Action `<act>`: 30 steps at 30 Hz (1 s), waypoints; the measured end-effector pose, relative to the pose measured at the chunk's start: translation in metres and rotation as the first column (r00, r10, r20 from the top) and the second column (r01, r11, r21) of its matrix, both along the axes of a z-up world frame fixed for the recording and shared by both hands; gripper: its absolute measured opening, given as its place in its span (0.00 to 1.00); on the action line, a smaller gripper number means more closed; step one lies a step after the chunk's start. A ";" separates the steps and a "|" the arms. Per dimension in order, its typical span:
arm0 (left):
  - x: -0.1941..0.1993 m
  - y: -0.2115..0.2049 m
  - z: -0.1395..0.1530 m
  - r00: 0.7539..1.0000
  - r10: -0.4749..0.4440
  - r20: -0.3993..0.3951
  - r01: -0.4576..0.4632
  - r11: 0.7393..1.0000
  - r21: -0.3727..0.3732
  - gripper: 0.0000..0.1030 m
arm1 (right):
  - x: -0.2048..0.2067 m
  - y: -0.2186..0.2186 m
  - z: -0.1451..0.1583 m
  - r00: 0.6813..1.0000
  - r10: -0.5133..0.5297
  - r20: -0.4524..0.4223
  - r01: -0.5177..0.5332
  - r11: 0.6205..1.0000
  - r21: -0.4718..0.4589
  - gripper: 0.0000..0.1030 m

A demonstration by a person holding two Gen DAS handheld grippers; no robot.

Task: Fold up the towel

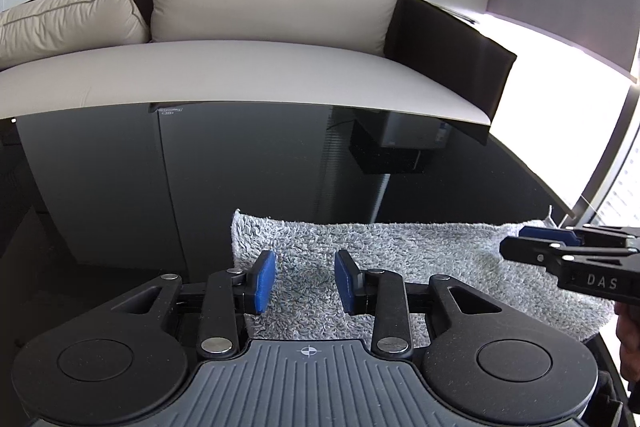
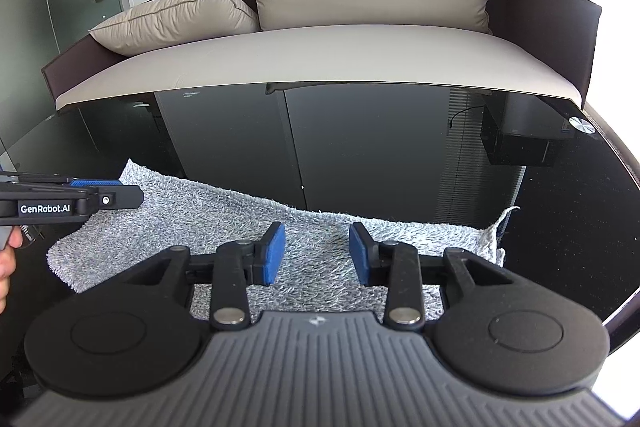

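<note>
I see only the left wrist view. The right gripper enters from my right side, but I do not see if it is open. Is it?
Observer: Yes. In the right wrist view the right gripper is open, its blue fingers apart above the grey towel, holding nothing.
Operator: Does the towel's right end lie flat?
Observer: No. Its far right corner curls upward by the right edge of the black glass table.
Operator: Is there something on the table past that corner?
Observer: Only a small round silver disc at the table's far right corner.
</note>
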State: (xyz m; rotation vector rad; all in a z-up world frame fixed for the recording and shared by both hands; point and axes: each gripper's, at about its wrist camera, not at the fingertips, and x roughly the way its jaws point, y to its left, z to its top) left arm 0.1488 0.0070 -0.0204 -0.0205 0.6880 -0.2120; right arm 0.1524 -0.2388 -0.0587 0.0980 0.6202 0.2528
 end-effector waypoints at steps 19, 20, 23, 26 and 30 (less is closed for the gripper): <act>-0.069 0.015 0.012 0.999 0.051 0.002 -0.051 0.999 0.003 0.93 | -0.070 -0.045 0.006 0.989 -0.147 -0.002 0.147 0.989 -0.014 0.71; -0.071 0.015 0.013 0.999 0.052 0.004 -0.052 0.999 -0.006 0.95 | -0.073 -0.046 0.007 0.988 -0.154 0.001 0.154 0.988 -0.013 0.71; -0.077 0.013 0.014 0.998 0.063 0.012 -0.063 0.998 -0.015 0.99 | -0.083 -0.050 0.008 0.984 -0.176 0.009 0.176 0.984 -0.008 0.72; -0.079 0.010 0.013 0.997 0.068 0.019 -0.068 0.998 0.004 0.99 | -0.090 -0.052 0.007 0.983 -0.183 0.003 0.183 0.983 -0.013 0.72; -0.081 0.008 0.010 0.997 0.082 0.009 -0.082 0.997 0.007 0.99 | -0.098 -0.056 0.005 0.981 -0.195 -0.002 0.195 0.981 0.000 0.83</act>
